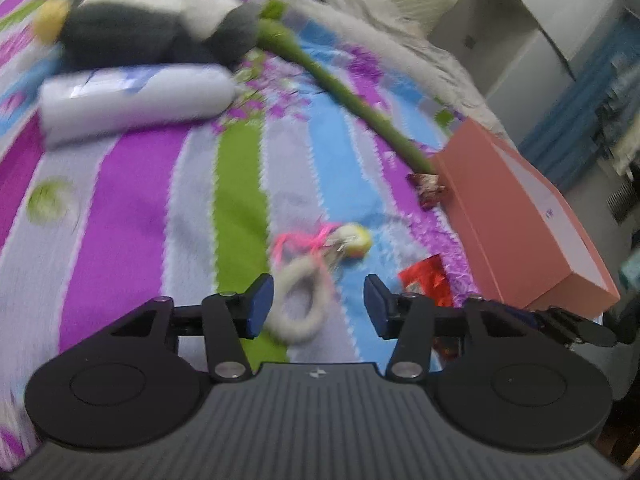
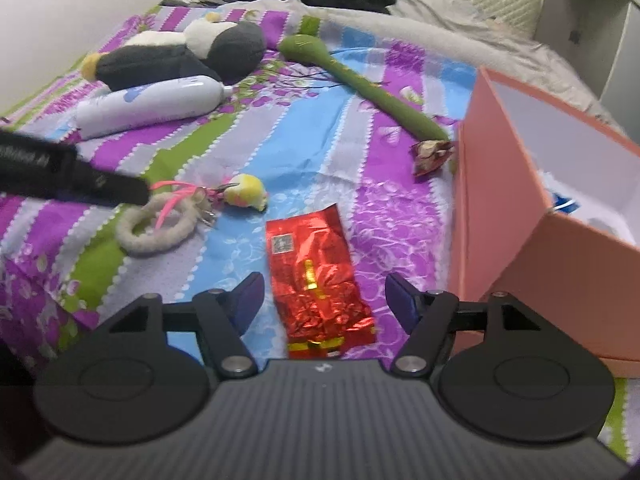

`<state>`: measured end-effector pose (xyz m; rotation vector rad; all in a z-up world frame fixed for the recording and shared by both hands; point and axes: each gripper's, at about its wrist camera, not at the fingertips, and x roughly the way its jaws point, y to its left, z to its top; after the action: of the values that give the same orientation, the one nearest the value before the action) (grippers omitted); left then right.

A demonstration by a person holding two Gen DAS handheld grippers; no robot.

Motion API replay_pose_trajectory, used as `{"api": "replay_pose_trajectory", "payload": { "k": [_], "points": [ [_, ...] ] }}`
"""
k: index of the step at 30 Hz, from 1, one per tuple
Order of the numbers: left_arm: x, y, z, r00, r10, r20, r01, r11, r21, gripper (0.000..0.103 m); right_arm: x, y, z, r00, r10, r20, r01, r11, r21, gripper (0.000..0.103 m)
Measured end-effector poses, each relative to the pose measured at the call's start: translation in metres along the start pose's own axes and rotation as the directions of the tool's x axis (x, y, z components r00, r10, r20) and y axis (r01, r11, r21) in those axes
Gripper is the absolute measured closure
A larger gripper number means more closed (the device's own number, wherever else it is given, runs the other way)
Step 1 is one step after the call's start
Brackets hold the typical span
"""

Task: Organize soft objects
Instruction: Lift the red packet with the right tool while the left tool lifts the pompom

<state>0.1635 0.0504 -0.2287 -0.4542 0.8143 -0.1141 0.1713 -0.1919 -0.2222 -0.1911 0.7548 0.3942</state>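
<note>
**Sorting barely begun: soft items loose on bed, box nearly bare**

Across the striped purple-green-blue bedspread (image 2: 320, 168), left to right: grey-and-white plush penguin (image 2: 180, 52) and white bolster pillow (image 2: 148, 104) toward far left edge; fluffy white ring with pink ribbon (image 2: 156, 228); yellow pom-pom toy (image 2: 248, 194); red foil packet (image 2: 316, 276); long green plush stem (image 2: 372, 88).

Left gripper (image 1: 318, 304) spread, over ring. Right gripper (image 2: 324, 302) spread, straddling packet.

Pink cardboard box (image 2: 520, 208), right edge, open: only something white and blue visible, contents unclear. Judged: nearly all still to place.
</note>
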Motion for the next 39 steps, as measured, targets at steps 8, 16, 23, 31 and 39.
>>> {"api": "replay_pose_trajectory", "payload": {
  "k": [8, 16, 23, 31, 39],
  "points": [
    [0.042, -0.038, 0.034, 0.998, -0.047, -0.037, 0.054, 0.972, 0.227, 0.038, 0.017, -0.006, -0.005, 0.999, 0.013, -0.051, -0.013, 1.000, 0.015, 0.040],
    [0.081, -0.061, 0.038, 0.998, 0.012, -0.067, 0.014, 0.930, 0.368, 0.037, 0.010, -0.016, -0.006, 0.998, 0.029, -0.061, -0.027, 0.999, 0.037, 0.044],
    [0.102, -0.059, 0.032, 0.994, 0.056, -0.089, -0.018, 0.923, 0.384, 0.054, 0.016, -0.015, -0.008, 0.997, 0.016, -0.076, -0.017, 1.000, -0.009, 0.043],
    [0.105, -0.065, 0.026, 0.994, 0.096, -0.048, -0.070, 0.919, 0.388, 0.064, 0.023, -0.008, -0.006, 0.996, 0.006, -0.085, -0.013, 0.997, -0.080, 0.044],
    [0.067, -0.075, 0.035, 0.999, 0.042, 0.018, -0.046, 0.948, 0.314, 0.066, 0.009, -0.007, 0.008, 0.998, -0.003, -0.063, 0.000, 0.999, -0.044, 0.046]
  ]
}}
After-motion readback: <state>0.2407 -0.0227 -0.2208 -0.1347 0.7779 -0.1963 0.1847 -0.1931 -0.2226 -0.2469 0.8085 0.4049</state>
